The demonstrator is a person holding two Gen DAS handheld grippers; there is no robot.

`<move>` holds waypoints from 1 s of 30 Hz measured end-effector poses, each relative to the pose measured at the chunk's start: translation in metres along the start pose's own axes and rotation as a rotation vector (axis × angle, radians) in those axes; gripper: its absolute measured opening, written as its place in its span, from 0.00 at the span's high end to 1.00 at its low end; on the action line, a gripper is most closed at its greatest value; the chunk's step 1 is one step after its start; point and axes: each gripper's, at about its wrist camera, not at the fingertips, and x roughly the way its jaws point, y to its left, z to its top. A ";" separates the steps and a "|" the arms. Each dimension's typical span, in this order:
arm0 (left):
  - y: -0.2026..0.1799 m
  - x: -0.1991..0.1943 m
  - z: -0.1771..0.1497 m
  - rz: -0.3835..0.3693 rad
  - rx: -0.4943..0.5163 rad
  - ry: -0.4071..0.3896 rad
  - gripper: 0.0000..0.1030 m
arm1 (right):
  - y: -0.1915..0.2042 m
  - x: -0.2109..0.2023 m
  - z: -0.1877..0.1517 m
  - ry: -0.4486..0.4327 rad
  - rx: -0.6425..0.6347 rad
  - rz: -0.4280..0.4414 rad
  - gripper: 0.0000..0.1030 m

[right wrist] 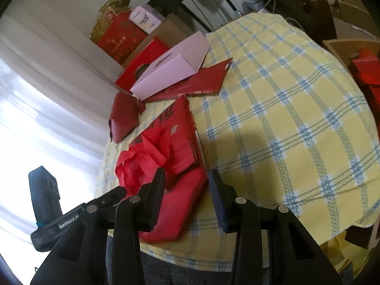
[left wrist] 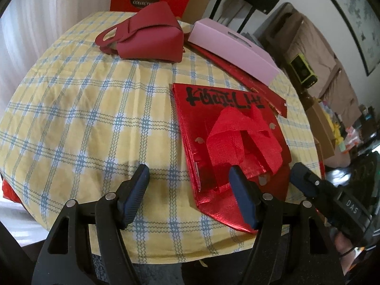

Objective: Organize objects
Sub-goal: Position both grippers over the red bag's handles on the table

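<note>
Checked tablecloth (left wrist: 95, 109); both grippers' jaws spread, empty; red bags (left wrist: 228, 128) overlap, lettering partly covered by handles.

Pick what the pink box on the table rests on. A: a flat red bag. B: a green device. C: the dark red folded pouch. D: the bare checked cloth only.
A: the pink box lies over a flat red bag, whose edge sticks out beneath it.

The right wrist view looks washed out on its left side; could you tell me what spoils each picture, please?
Right wrist view: the bright curtain blows out to white, and the tongs cast a shadow on the cloth. Left wrist view: even light, slight glare on the foil bag, strong fisheye bending of the table edge, dark corners.
</note>
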 end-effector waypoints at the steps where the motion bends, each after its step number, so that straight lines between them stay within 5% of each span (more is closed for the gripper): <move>1: -0.002 0.000 0.000 -0.004 0.006 -0.003 0.29 | -0.001 0.001 -0.002 -0.003 0.004 0.025 0.62; 11: -0.007 0.001 -0.002 -0.059 0.008 0.014 0.31 | 0.004 0.005 -0.007 0.034 0.014 0.087 0.62; 21: -0.004 0.000 -0.001 -0.044 0.010 0.004 0.53 | 0.007 0.006 -0.009 0.035 0.014 0.085 0.62; 30: -0.010 -0.002 -0.003 -0.027 0.040 0.023 0.53 | 0.013 -0.001 -0.007 0.031 0.027 0.095 0.55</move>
